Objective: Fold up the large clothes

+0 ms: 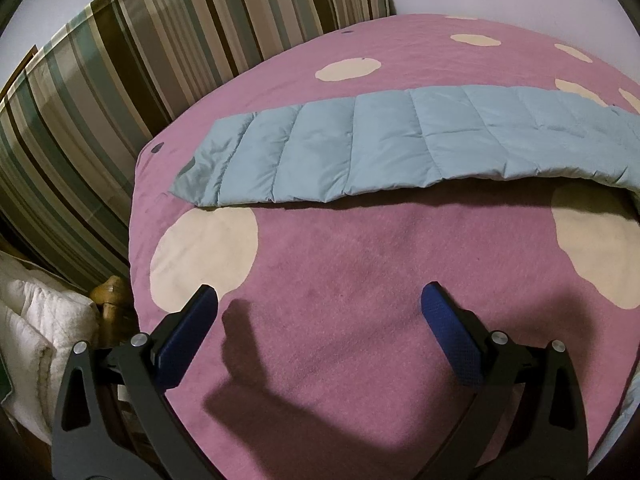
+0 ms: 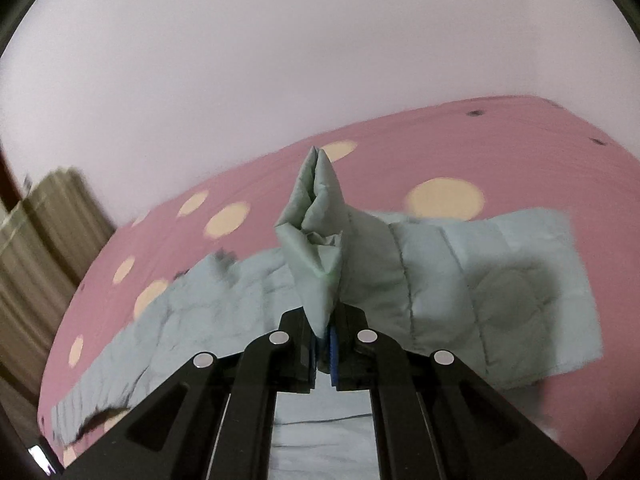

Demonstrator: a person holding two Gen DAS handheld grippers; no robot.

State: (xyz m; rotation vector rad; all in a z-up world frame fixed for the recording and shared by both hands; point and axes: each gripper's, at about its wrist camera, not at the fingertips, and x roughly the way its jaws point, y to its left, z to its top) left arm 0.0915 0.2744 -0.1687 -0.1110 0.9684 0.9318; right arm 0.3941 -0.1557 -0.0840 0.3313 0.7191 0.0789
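Observation:
A pale blue quilted garment (image 1: 380, 144) lies stretched across the pink spotted bedspread (image 1: 344, 280). In the left wrist view my left gripper (image 1: 320, 304) hovers open over bare bedspread, nearer than the garment's front edge, with nothing between its blue pads (image 1: 188, 336). In the right wrist view my right gripper (image 2: 325, 340) is shut on a bunched fold of the same garment (image 2: 320, 248), which stands up in a peak above the jaws. The rest of the garment (image 2: 480, 296) trails down onto the bedspread (image 2: 400, 148) on both sides.
A striped curtain (image 1: 120, 92) hangs along the bed's left side. White bedding (image 1: 36, 320) and a wooden bedpost (image 1: 110, 292) sit at the lower left. A plain pale wall (image 2: 280, 60) rises behind the bed.

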